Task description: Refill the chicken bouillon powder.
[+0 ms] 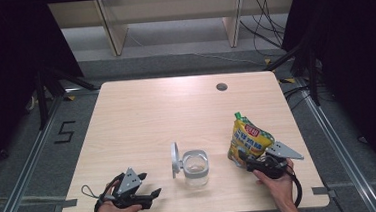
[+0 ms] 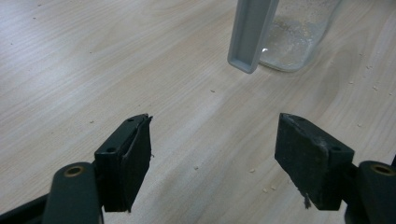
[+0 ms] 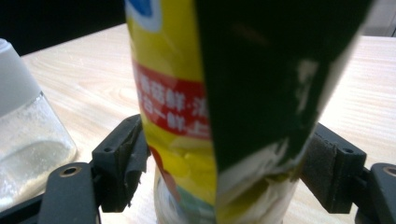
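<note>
The wooden table holds everything. The yellow bag stands just in front of the right gripper, whose two black jaws squeeze its bottom part from both sides. The clear jar sits between the two grippers, with its grey lid flipped up. The left gripper rests near the table's front edge, jaws wide apart and holding nothing, pointing toward the jar.

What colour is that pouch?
Mostly yellow pouch, red label, green top; clearest in the high view.
</note>
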The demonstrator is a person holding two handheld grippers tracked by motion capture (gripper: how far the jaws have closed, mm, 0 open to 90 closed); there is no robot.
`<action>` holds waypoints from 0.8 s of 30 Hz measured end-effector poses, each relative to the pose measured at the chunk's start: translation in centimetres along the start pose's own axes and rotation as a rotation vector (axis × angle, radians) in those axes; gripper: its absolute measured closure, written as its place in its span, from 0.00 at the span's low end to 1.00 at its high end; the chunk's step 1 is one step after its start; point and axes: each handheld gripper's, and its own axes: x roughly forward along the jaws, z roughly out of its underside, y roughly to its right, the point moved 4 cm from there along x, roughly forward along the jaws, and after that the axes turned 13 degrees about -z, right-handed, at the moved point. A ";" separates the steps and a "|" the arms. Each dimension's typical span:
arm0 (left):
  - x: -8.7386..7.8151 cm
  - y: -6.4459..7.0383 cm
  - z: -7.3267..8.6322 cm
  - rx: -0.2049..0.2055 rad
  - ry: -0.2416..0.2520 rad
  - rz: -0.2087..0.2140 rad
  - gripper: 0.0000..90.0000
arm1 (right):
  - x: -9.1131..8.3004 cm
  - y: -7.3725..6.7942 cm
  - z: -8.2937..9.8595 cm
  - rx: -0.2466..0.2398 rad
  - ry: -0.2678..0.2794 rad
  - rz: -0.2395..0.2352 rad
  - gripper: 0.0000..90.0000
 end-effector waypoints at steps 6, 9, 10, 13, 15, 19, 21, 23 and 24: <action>0.0 0.2 -0.1 -0.015 0.013 0.001 0.29 | 0.4 0.3 -0.2 -0.016 0.044 -0.005 0.31; 0.1 0.2 0.0 -0.020 0.016 0.005 0.30 | 0.5 0.3 -0.3 -0.011 0.055 0.000 0.33; 0.1 0.1 0.0 -0.008 0.008 0.002 0.30 | 0.5 0.3 -0.3 -0.012 0.057 0.005 0.34; 0.1 0.2 0.0 -0.001 0.007 -0.001 0.30 | 0.6 0.4 -0.3 -0.019 0.059 0.006 0.34; 0.1 0.1 0.1 0.018 -0.004 0.001 0.30 | 0.8 0.4 -0.4 -0.001 0.071 -0.005 0.34; 0.2 0.4 0.0 0.003 0.006 0.012 0.30 | 1.0 0.4 -0.4 -0.002 0.096 0.001 0.34; 0.1 0.2 0.1 0.033 -0.013 0.001 0.30 | 1.0 0.5 -0.4 -0.005 0.092 0.010 0.35; 0.0 0.3 0.1 0.026 -0.012 0.012 0.30 | 1.0 0.4 -0.4 0.007 0.091 0.001 0.35; 0.0 0.3 0.1 0.038 -0.014 0.019 0.30 | 1.0 0.5 -0.4 0.000 0.093 0.004 0.35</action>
